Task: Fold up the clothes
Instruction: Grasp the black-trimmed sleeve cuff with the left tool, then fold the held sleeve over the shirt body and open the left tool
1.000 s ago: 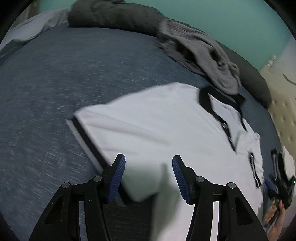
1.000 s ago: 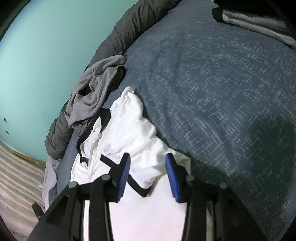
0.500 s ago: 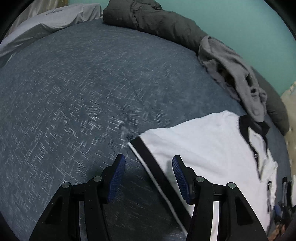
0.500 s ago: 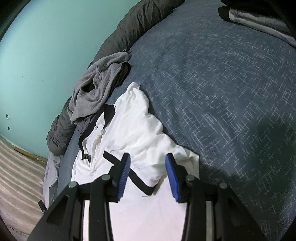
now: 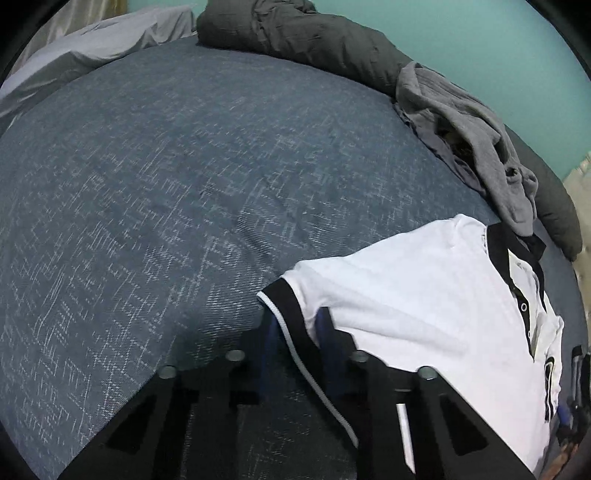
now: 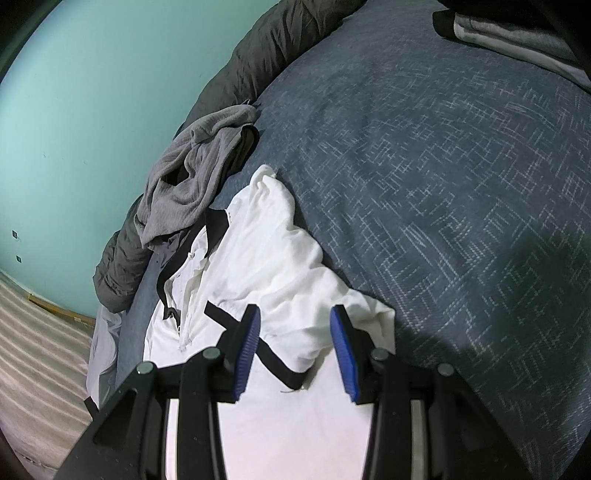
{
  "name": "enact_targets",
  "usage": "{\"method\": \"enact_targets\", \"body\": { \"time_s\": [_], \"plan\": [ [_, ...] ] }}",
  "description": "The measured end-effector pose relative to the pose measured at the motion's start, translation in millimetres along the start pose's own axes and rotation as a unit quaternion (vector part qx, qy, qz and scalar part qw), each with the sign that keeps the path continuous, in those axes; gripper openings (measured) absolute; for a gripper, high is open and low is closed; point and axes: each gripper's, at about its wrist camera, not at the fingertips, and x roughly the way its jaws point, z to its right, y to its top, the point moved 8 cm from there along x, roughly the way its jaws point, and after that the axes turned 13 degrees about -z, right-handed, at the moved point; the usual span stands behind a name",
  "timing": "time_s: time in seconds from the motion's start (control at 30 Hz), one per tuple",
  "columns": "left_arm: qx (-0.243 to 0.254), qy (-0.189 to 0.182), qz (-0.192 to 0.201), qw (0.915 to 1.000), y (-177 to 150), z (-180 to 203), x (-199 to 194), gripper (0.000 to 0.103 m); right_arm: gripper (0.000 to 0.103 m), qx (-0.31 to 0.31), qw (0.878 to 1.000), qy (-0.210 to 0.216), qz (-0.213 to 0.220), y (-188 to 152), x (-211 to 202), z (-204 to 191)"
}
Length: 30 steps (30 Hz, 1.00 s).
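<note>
— Two grippers over the bed, then. What's the left wrist view giving you?

— Its left gripper (image 5: 295, 332) has its fingers drawn in on the black-banded sleeve cuff (image 5: 291, 317) of the white polo shirt (image 5: 424, 302). The blue pads are blurred, so I can't tell if they're fully pinched on the cloth. The shirt lies front-up on the blue-grey bedspread (image 5: 166, 203), with its black collar (image 5: 517, 251) touching a crumpled grey garment (image 5: 480, 147). A dark quilt (image 5: 314, 33) is bunched along the teal wall (image 5: 480, 37).

— And the right wrist view?

— The right gripper (image 6: 295, 347) is spread wide, blue pads (image 6: 249, 347) well apart, nothing between them but shirt lying underneath. It hangs over the rumpled half of the polo, where a black sleeve band (image 6: 273, 360) crosses between the fingers. The grey garment sits just beyond the collar, against the quilt. Folded grey cloth (image 6: 517, 40) lies at the far corner of the bedspread, and a striped rug (image 6: 40, 350) is on the floor to the left.
</note>
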Motion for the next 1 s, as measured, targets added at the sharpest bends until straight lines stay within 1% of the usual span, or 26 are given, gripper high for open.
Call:
{"method": "enact_targets", "body": {
  "time_s": [0.03, 0.1, 0.4, 0.5, 0.63, 0.77, 1.0],
  "plan": [
    [0.003, -0.002, 0.001, 1.0, 1.2, 2.5, -0.7, 0.006, 0.04, 0.0, 1.0, 0.0, 0.0, 0.0, 0.0, 0.0],
    [0.008, -0.001, 0.007, 0.9999, 2.4, 6.4, -4.6, 0.004, 0.04, 0.0, 1.0, 0.001, 0.0, 0.1, -0.1, 0.1],
    [0.024, -0.007, 0.033, 0.9992, 8.4, 22.9, -29.5, 0.003, 0.04, 0.003, 1.0, 0.003, 0.002, 0.9, -2.1, 0.8],
    [0.036, -0.009, 0.043, 0.9984, 9.2, 34.0, -42.8, 0.003, 0.04, 0.004, 1.0, 0.005, 0.003, 1.3, -3.5, 1.3],
    [0.072, -0.012, 0.056, 0.9958, 11.0, 65.6, -61.3, 0.003, 0.04, 0.007, 1.0, 0.007, 0.005, 2.2, -5.0, 2.2],
    [0.126, 0.003, 0.069, 0.9897, 12.1, 113.6, -78.8, 0.003, 0.04, 0.008, 1.0, 0.011, 0.004, 2.0, -5.4, 0.9],
    [0.193, 0.017, 0.044, 0.9801, -5.4, 194.7, -63.3, 0.003, 0.04, 0.013, 1.0, 0.017, 0.004, 3.7, -8.1, 1.7]
  ]
}}
